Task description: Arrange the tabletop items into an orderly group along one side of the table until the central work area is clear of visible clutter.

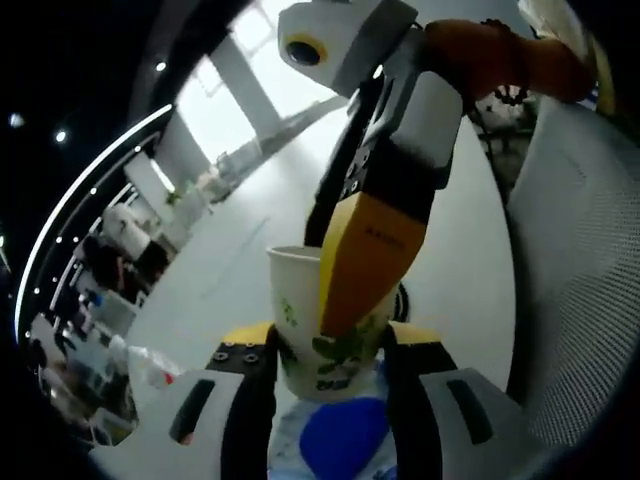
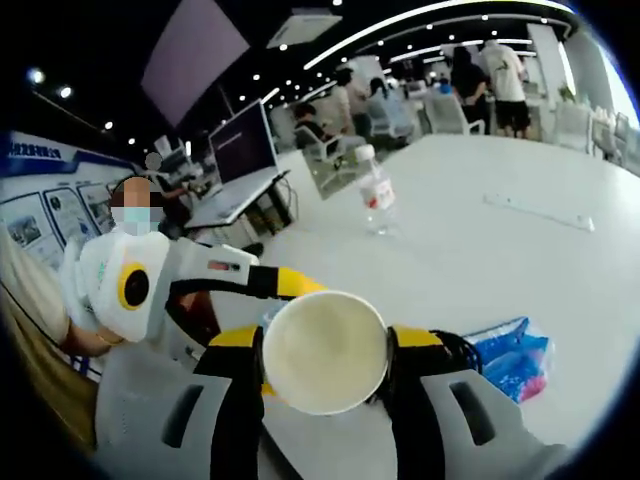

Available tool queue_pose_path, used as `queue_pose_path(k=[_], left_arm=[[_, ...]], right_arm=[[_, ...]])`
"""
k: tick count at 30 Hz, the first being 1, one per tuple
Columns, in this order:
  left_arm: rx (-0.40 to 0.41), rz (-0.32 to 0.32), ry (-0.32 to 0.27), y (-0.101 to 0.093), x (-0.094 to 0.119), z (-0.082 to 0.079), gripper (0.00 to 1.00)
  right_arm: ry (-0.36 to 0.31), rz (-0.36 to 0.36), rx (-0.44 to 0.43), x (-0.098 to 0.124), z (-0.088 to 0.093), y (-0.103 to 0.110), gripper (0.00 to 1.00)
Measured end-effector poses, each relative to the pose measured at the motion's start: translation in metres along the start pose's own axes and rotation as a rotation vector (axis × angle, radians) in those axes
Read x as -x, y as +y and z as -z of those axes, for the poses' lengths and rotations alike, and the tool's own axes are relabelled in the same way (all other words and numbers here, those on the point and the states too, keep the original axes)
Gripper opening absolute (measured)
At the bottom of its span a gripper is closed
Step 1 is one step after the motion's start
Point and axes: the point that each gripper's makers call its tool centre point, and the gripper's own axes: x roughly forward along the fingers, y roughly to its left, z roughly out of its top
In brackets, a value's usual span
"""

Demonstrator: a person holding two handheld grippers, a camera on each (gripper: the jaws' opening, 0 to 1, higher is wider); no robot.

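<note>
A white paper cup [image 1: 295,300] with a green plant print hangs above the white table [image 2: 480,260]. My left gripper [image 1: 330,350] is shut on its lower sides. My right gripper [image 1: 350,300] comes down from above, one yellow jaw across the cup's near side and the other behind it. In the right gripper view I look straight into the cup's empty mouth [image 2: 325,352], with my right gripper [image 2: 325,345] pressed against both sides of the rim. The left gripper [image 2: 285,290] reaches in from the left. A blue packet [image 2: 510,355] lies under the cup.
A clear water bottle [image 2: 376,200] stands further out on the table, and a thin white strip [image 2: 540,212] lies to its right. A grey mesh chair back [image 1: 570,300] is close on one side. Desks, a monitor [image 2: 245,145] and people fill the background.
</note>
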Motion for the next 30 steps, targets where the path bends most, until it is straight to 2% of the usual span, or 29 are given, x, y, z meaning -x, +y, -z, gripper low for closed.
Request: queue_pose_path(k=[6, 11, 12, 15, 19, 23, 26, 27, 30], left_arm=[[0.062, 0.001, -0.011, 0.002, 0.002, 0.0, 0.38], [0.089, -0.002, -0.026, 0.004, 0.002, -0.001, 0.38], [0.114, -0.004, -0.035, 0.005, 0.002, -0.003, 0.38], [0.185, -0.004, -0.075, 0.008, 0.003, -0.007, 0.38], [0.224, -0.02, -0.09, 0.014, 0.005, -0.006, 0.38], [0.25, -0.041, -0.113, 0.018, 0.007, -0.008, 0.37], [0.358, -0.042, -0.141, 0.021, 0.007, -0.008, 0.37], [0.357, -0.038, -0.152, 0.023, 0.008, -0.009, 0.37], [0.446, -0.045, -0.201, 0.029, 0.01, -0.012, 0.37]], right_arm=[[-0.03, -0.009, -0.032, -0.001, -0.004, 0.001, 0.52], [-0.053, -0.011, -0.021, -0.001, -0.008, 0.001, 0.53], [-0.064, -0.01, -0.022, -0.001, -0.01, 0.0, 0.54], [-0.082, -0.017, -0.033, -0.001, -0.012, 0.0, 0.58], [-0.108, -0.014, -0.028, 0.0, -0.016, 0.0, 0.71], [-0.192, -0.02, -0.007, 0.006, -0.032, 0.001, 0.75], [-0.229, -0.02, 0.001, 0.01, -0.039, 0.002, 0.8], [-0.241, -0.018, 0.005, 0.012, -0.041, 0.001, 0.82], [-0.252, -0.005, 0.001, 0.014, -0.042, -0.003, 0.88]])
